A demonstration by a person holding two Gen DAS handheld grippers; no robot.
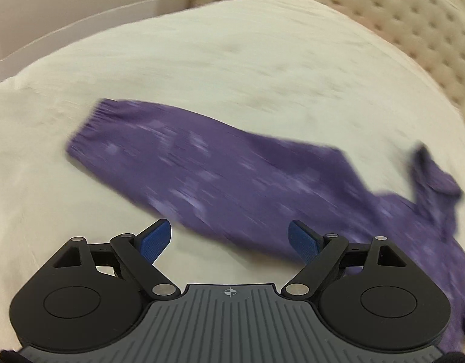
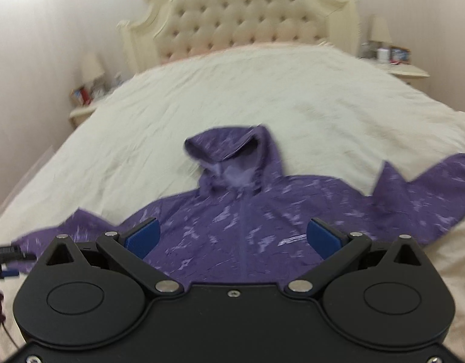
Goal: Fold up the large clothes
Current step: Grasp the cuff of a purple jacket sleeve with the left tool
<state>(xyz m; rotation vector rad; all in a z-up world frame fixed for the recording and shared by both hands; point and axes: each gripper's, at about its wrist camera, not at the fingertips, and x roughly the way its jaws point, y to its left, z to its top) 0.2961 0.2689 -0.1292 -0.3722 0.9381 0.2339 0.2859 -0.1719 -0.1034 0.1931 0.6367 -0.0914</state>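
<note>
Purple hooded jacket (image 2: 241, 227) lies front-up on the cream bedspread (image 2: 262, 96), sleeves out. Left gripper (image 1: 229, 239) and right gripper (image 2: 234, 237) hover above, jaws spread, gripping nothing. Beyond stands the tufted headboard (image 2: 241, 21).

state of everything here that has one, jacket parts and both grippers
purple jacket: spread flat on the bed, front up, not folded yet
hood: up toward the headboard, rumpled, mouth open
sleeve: stretched out straight, cuff end free
zip: looks closed, blurred
left gripper: open, nothing between the pads
right gripper: open, over the chest, holding nothing
bed cover: wrinkled
</note>
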